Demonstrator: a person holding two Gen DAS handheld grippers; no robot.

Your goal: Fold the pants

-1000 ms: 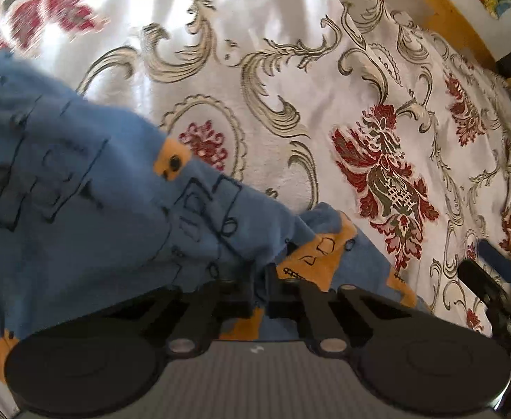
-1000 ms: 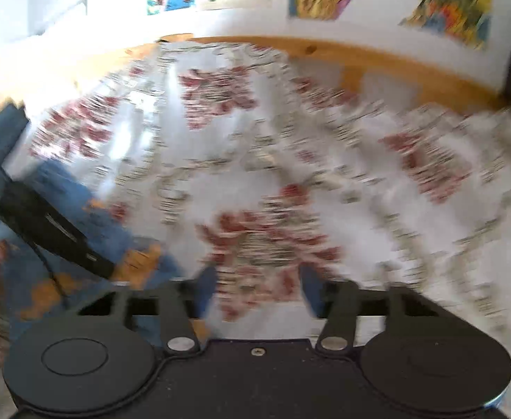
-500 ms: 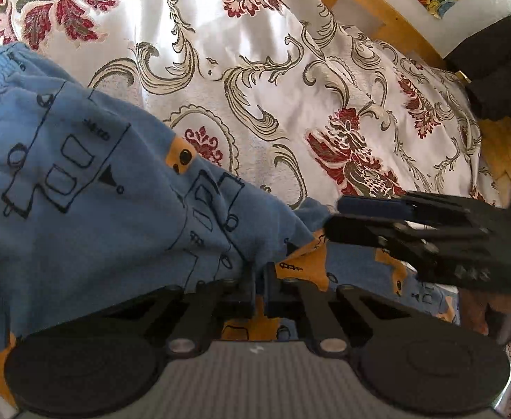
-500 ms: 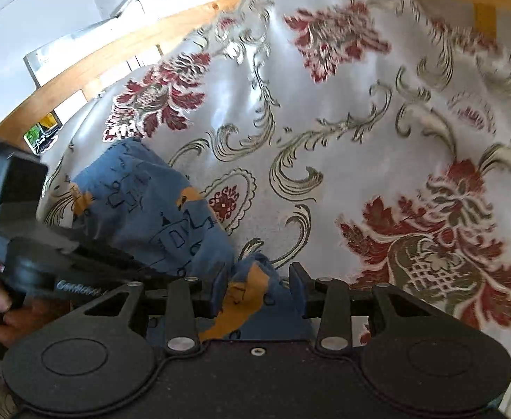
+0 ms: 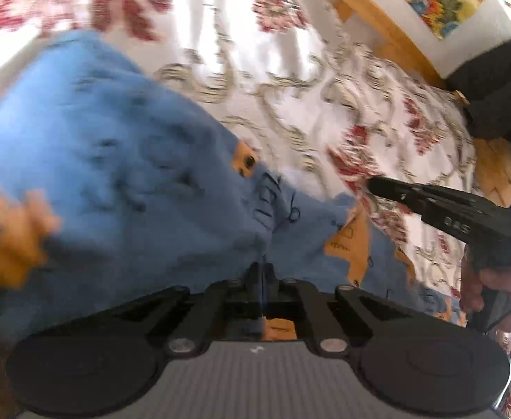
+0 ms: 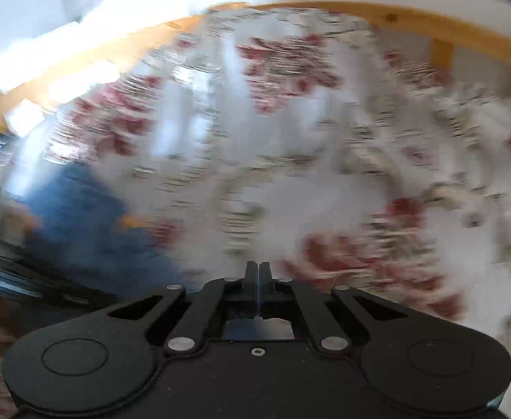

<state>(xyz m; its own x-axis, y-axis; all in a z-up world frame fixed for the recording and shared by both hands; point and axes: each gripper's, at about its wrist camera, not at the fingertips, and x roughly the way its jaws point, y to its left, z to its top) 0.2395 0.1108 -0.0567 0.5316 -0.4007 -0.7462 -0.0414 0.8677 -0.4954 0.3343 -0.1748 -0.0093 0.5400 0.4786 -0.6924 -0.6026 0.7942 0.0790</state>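
Floral bedspread (image 5: 290, 80) bears the limp, light blue pants (image 5: 122, 188) at my nine o'clock: left gripper (image 5: 262, 272) pinches their edge; right gripper (image 6: 258, 272) closed, contents unclear; seams grip best.

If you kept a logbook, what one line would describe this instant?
left gripper: shut on blue pants | right gripper: shut, contents unclear | surface: floral bedspread | view: motion-blurred
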